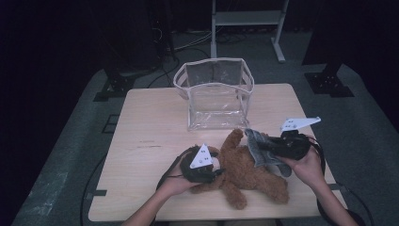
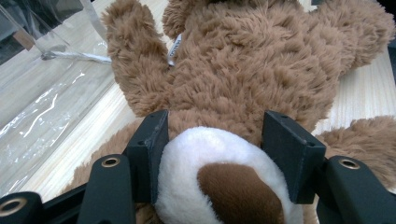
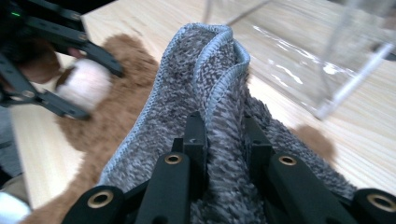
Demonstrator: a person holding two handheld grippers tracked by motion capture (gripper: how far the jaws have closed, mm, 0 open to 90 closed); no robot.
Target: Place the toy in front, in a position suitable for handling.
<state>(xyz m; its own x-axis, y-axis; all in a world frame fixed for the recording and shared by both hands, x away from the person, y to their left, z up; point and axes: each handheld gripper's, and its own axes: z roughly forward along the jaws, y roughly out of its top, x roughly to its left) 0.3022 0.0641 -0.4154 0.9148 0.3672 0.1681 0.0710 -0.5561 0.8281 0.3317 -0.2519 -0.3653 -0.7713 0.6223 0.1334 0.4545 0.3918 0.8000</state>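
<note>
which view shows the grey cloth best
The right gripper view: the grey cloth sits close up, pinched between the right gripper jaws, stitched edge clear. The high view shows it small beside the teddy bear.

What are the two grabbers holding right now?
Left gripper: closed on the teddy bear, its fingers squeezing the bear's white muzzle.
Right gripper: closed on the grey cloth, pinching a fold of it.

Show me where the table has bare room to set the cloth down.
Free: the table's left half, between its left edge and the clear bag; also a strip right of the bag. Crowded: front centre, where the bear, cloth and both grippers sit.
</note>
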